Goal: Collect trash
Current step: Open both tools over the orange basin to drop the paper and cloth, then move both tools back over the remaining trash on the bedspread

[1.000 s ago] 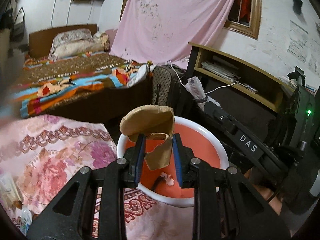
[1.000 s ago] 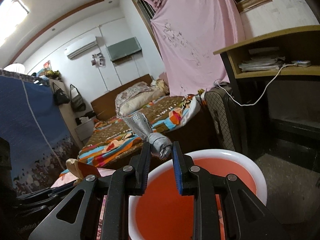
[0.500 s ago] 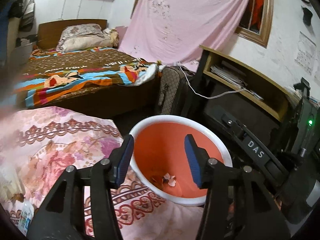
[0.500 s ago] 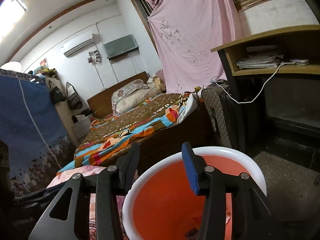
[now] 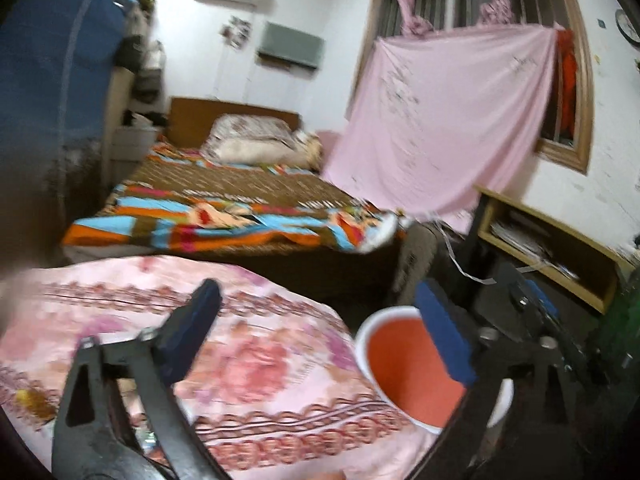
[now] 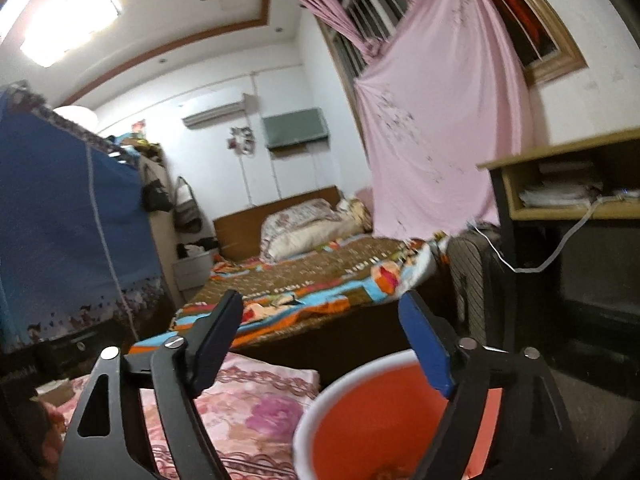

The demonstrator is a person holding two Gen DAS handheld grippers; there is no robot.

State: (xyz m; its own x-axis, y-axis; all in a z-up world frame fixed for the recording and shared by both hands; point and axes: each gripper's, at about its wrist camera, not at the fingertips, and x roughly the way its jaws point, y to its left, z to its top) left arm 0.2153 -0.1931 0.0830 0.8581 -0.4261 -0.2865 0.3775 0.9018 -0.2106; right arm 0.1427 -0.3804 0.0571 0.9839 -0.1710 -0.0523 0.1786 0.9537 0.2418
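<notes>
Both of your loads are out of the jaws, so this round of collecting looks finished. Your left hand-held gripper [image 5: 316,328] stands spread wide with nothing between its pads, over the edge of the pink floral blanket [image 5: 248,364] and just beside the basin [image 5: 404,364]. Your right hand-held gripper [image 6: 324,340] is released too, empty, hanging right above the basin [image 6: 384,420], whose white rim and orange inside fill the lower part of that view. A small scrap shows at the basin's bottom edge in the right view; the rest of what it holds is hidden by the jaws and the blur.

What is left is harder to judge. At the lower left of the left view there are blurred small things on the blanket [image 5: 32,400], possibly more trash, but the frame is too smeared to say. You would have to look there before calling the job done.

Against the earlier pictures: a second ago the left jaws pinched a torn brown paper piece over the basin, and the right ones held a grey twisted wrapper at its rim. Both pairs of jaws have just been opening, and neither piece is between them now. The left view has also swung away from the basin, which then sat centred and now lies low and to the right, with more of the bed [image 5: 240,208] and window in sight. The right view has tilted up slightly.
</notes>
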